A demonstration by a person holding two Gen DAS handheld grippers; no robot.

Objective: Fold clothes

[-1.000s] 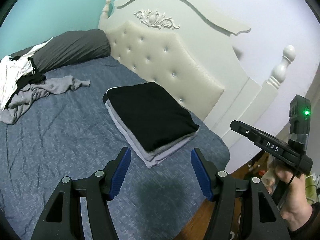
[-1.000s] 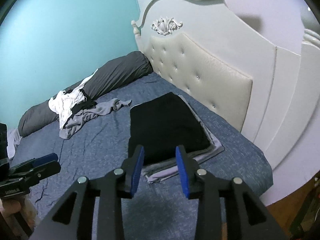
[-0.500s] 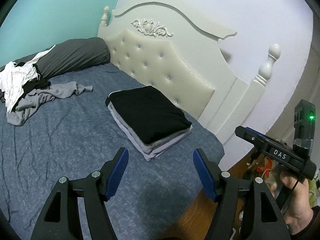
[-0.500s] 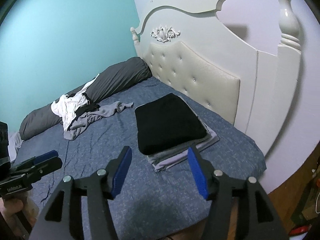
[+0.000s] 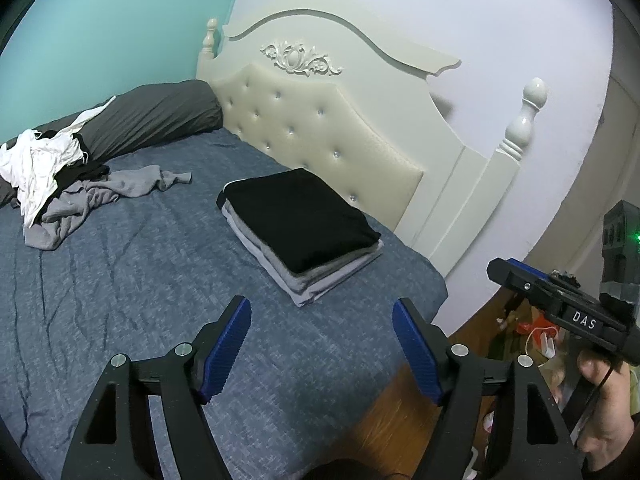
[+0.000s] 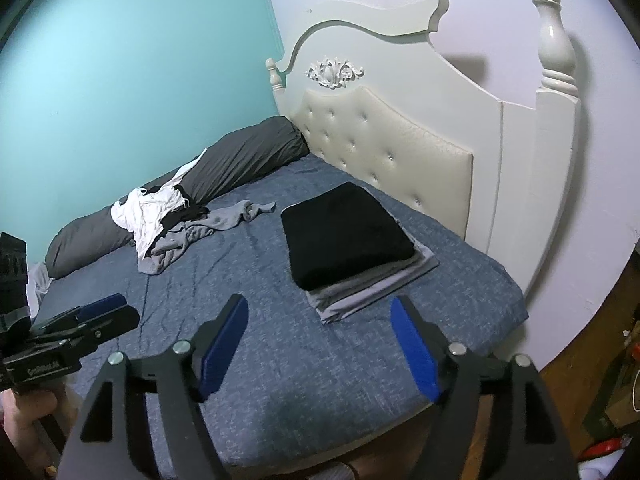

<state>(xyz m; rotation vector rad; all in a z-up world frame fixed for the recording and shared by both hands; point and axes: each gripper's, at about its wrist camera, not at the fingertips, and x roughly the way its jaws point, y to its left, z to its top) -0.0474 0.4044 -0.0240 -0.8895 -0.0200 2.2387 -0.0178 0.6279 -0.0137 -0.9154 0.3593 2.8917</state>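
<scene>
A stack of folded clothes (image 5: 300,224) (image 6: 348,236), black on top of grey layers, rests on the blue bed (image 5: 120,288) (image 6: 280,360) near the headboard. A loose pile of white, black and grey clothes (image 5: 60,184) (image 6: 168,224) lies further back by the grey bolster. My left gripper (image 5: 322,348) is open, empty, held above the bed's near corner, short of the stack. My right gripper (image 6: 320,344) is open and empty too, above the bed's near edge. Each gripper shows at the side of the other's view, held by a hand.
A cream tufted headboard (image 5: 320,128) (image 6: 400,152) with a turned post (image 5: 520,120) stands behind the stack. A long grey bolster (image 5: 152,120) (image 6: 240,160) lies along the teal wall. Wooden floor and clutter (image 5: 536,340) show past the bed's right corner.
Both grippers have pulled back and up from the folded stack. The right gripper's jaws have spread from narrow to wide. The left gripper stayed open.
</scene>
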